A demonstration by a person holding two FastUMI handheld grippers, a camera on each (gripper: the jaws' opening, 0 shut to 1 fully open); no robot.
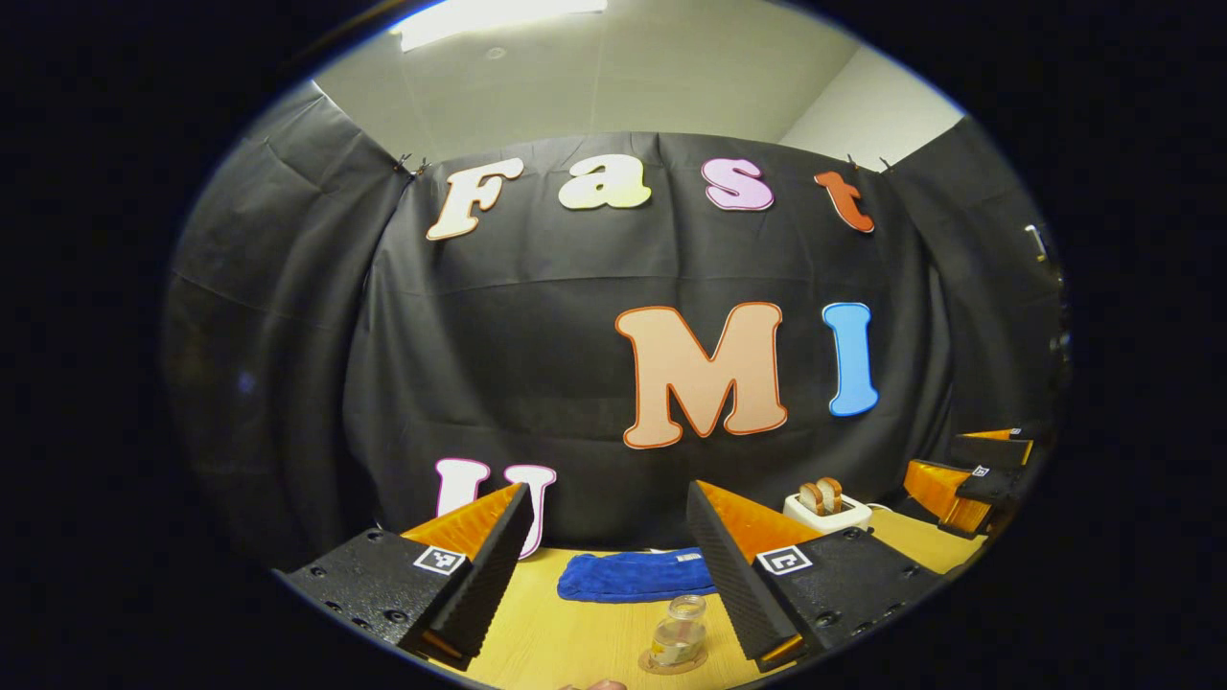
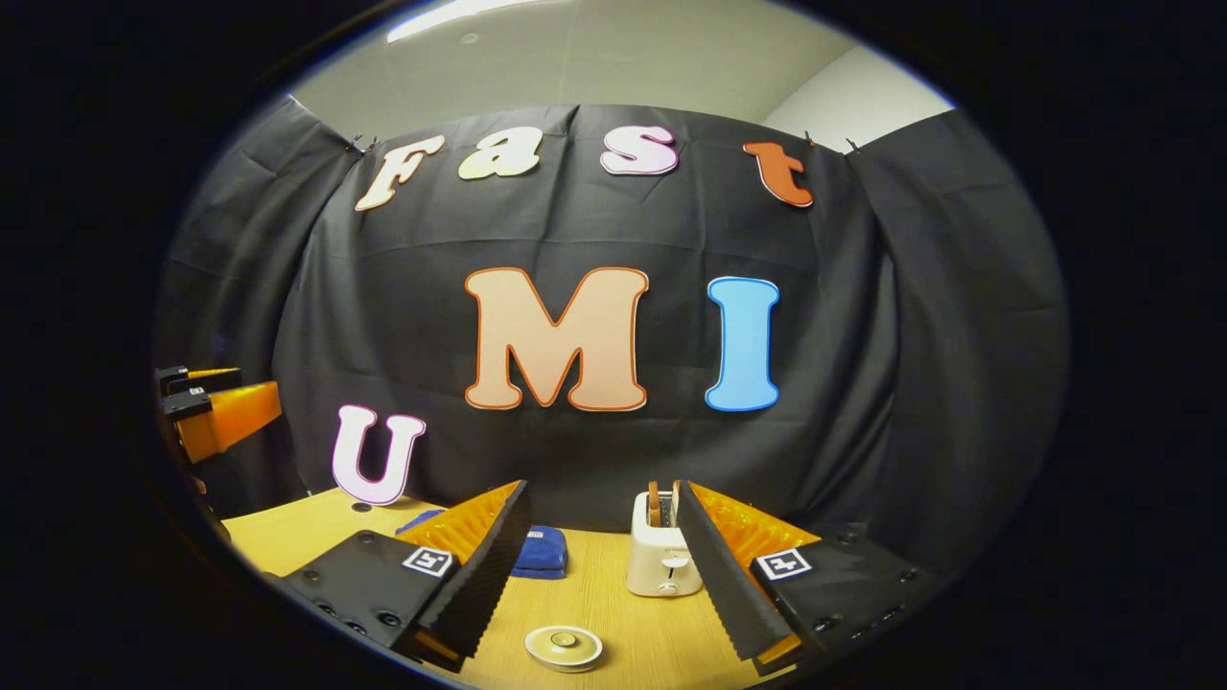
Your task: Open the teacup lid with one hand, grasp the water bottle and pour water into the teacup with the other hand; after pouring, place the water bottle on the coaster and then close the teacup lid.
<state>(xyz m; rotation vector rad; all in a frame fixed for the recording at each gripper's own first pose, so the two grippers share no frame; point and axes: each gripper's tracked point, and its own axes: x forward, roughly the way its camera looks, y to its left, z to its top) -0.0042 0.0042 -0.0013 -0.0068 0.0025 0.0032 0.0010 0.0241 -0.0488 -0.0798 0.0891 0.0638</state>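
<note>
I hold both grippers above the wooden table (image 2: 288, 537), fingers spread and grasping nothing. Between my left gripper (image 1: 604, 565) fingers, a small glass water bottle (image 1: 679, 632) stands near the front edge; my right gripper (image 2: 599, 565) frames the lidded teacup (image 2: 564, 648) (toaster (image 2: 658, 556) and blue cloth (image 1: 637, 577) toward the back edge).

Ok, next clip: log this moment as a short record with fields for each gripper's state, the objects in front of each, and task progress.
left gripper: jaws open, holding nothing, raised over the table
right gripper: jaws open, holding nothing
ahead of left gripper: small clear bottle upright on a round coaster, blue towel behind it
ahead of right gripper: round white lid lying on the table
background: white toaster with slices in its slots
task progress: nothing grasped; cannot tell whether pouring is done
</note>
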